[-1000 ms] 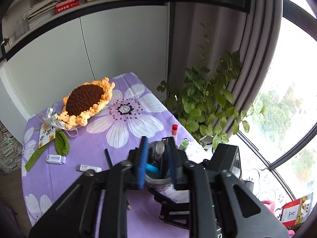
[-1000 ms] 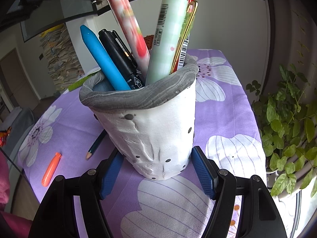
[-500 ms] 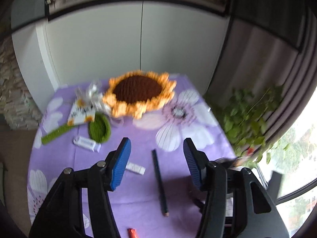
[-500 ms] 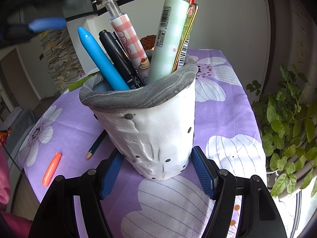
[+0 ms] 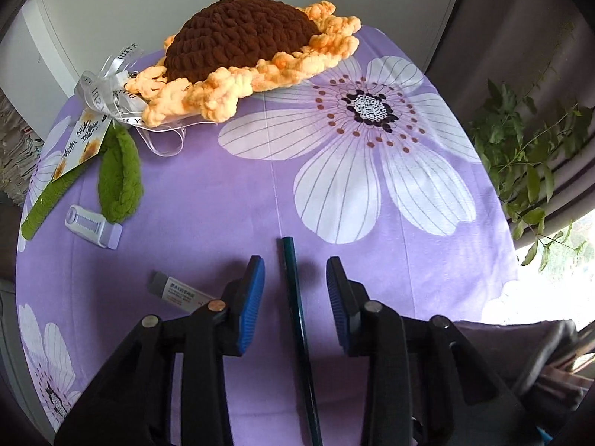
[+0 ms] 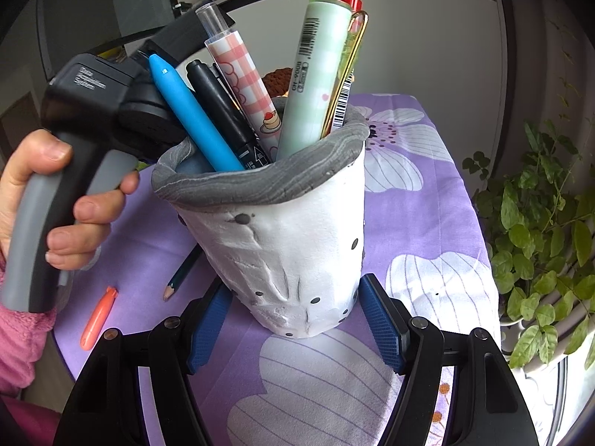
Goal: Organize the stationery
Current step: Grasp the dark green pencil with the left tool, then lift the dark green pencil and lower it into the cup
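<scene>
A dark green pencil (image 5: 297, 308) lies on the purple flowered cloth, running between the open fingers of my left gripper (image 5: 295, 282), which sits low over it. In the right wrist view the pencil's tip (image 6: 178, 278) shows left of the cup. My right gripper (image 6: 293, 329) has its blue pads against both sides of the base of a white clay pen cup (image 6: 286, 245) with a grey rim. The cup holds a blue pen (image 6: 189, 111), a black marker, a pink checked pen, a green pen and a gold-clipped one.
A grey eraser (image 5: 174, 290) and a white correction tape (image 5: 93, 225) lie left of the left gripper. An orange cap (image 6: 98, 317) lies near the table's edge. A crocheted sunflower (image 5: 245, 48) with a green leaf lies at the back. A plant (image 6: 539, 223) stands to the right.
My left gripper let go of the pink checked pen in the cup, swung away, opened and came down over the dark green pencil. The right gripper and cup have not moved.
</scene>
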The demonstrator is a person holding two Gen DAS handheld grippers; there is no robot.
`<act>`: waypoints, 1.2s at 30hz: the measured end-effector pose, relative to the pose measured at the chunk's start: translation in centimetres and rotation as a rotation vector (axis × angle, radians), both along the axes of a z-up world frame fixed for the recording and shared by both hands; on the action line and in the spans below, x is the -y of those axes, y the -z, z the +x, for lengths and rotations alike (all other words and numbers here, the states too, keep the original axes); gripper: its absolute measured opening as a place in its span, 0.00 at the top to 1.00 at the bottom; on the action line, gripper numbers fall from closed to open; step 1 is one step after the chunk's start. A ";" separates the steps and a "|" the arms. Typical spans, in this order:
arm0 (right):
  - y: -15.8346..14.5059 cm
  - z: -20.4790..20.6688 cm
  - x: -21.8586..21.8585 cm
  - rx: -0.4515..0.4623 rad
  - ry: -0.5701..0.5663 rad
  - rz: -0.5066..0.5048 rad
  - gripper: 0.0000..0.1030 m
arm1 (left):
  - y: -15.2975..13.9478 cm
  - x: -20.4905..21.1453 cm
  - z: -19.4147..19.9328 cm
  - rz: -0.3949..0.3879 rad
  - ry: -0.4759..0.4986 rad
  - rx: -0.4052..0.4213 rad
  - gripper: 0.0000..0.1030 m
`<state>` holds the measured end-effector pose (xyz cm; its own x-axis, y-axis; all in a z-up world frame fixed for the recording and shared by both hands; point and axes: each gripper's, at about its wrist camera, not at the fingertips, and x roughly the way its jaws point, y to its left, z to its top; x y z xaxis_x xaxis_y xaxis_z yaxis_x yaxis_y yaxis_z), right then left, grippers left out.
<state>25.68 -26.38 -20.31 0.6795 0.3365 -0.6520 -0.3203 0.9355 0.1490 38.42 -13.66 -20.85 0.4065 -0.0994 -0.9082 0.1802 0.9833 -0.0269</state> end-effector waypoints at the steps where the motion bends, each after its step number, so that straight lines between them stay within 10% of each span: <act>1: 0.0 0.0 0.0 0.001 0.000 0.001 0.30 | 0.2 -0.1 0.1 -0.002 -0.001 -0.005 0.76; 4: 0.0 0.0 0.1 0.000 0.001 0.003 0.30 | 0.7 -0.4 0.7 0.001 -0.016 -0.008 0.92; 10: -0.1 0.0 0.0 0.000 0.001 0.000 0.30 | 0.3 -1.4 0.1 -0.055 -0.044 -0.009 0.95; 24: -0.1 0.0 0.0 0.000 0.001 0.000 0.30 | -11.1 -2.9 -6.3 -0.155 0.001 0.295 0.95; 36: -0.1 0.0 0.0 -0.001 0.000 0.002 0.30 | -2.0 -2.4 0.0 -0.053 -0.016 -0.037 0.90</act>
